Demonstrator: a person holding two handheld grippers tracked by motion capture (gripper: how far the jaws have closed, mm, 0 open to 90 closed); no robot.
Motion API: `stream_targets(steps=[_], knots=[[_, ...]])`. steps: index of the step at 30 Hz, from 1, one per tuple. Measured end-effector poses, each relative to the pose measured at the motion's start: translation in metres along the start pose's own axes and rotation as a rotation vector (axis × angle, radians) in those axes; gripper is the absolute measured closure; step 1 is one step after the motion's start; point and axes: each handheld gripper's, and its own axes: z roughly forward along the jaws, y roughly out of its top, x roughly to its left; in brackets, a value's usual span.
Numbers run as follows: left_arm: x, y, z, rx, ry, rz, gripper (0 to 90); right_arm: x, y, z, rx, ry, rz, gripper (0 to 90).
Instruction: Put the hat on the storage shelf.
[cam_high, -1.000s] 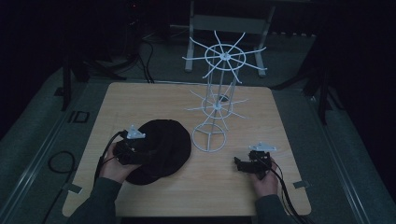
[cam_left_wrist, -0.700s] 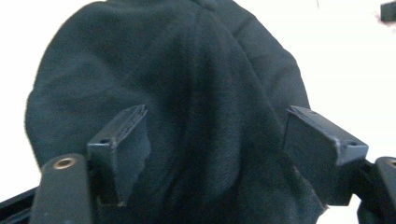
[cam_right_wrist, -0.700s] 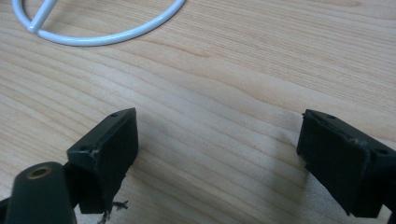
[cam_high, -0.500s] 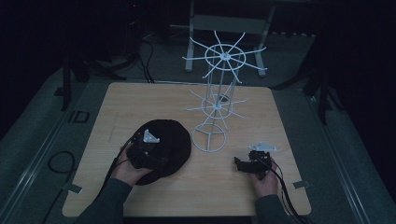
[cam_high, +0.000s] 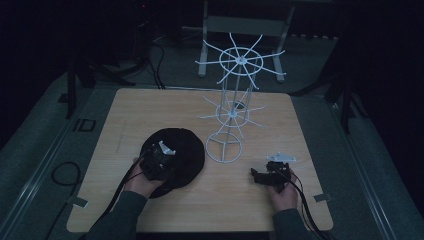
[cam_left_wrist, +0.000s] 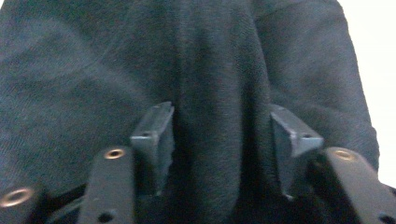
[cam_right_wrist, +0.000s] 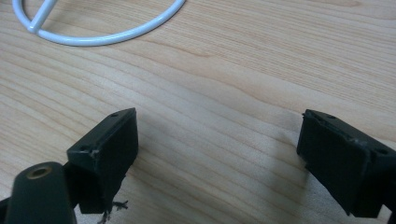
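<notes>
Left tongs (cam_high: 159, 161) now farther onto black cloth (cam_high: 186, 150)

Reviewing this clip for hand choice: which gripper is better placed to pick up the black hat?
Left. The left gripper is on top of the black hat, its open jaws straddling a fold of the fabric. The right gripper sits open on bare table, beyond the white wire rack.

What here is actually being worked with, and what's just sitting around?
In use:
- black hat, a fold of it between the open jaws of the left gripper
- white wire rack, likely its destination

Idle:
- right gripper, open over the bare wooden table
- grey stand behind the table
</notes>
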Motion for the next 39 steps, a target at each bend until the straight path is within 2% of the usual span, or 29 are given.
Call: stream_targets(steps=[4, 6, 9, 13, 19, 28, 39], knots=[[0.002, 0.0, 0.0, 0.005, 0.006, -0.008, 66.8, 0.0, 0.0, 0.0, 0.0, 0.0, 0.0, 12.3], [0.004, 0.001, -0.001, -0.001, -0.005, -0.014, 76.0, 0.0, 0.0, 0.0, 0.0, 0.0, 0.0, 12.4], [0.007, 0.001, -0.004, -0.016, -0.024, -0.024, 82.7, 0.0, 0.0, 0.0, 0.0, 0.0, 0.0, 12.3], [0.012, 0.001, -0.01, -0.044, -0.053, -0.045, 84.2, 0.0, 0.0, 0.0, 0.0, 0.0, 0.0, 12.4], [0.02, 0.0, -0.021, -0.098, -0.066, -0.074, 84.4, 0.0, 0.0, 0.0, 0.0, 0.0, 0.0, 12.4], [0.033, 0.001, -0.038, -0.162, -0.071, -0.096, 84.5, 0.0, 0.0, 0.0, 0.001, 0.0, -0.001, 12.4], [0.047, -0.001, -0.053, -0.238, -0.129, -0.149, 84.6, 0.0, 0.0, 0.0, 0.001, 0.0, 0.0, 12.3]])
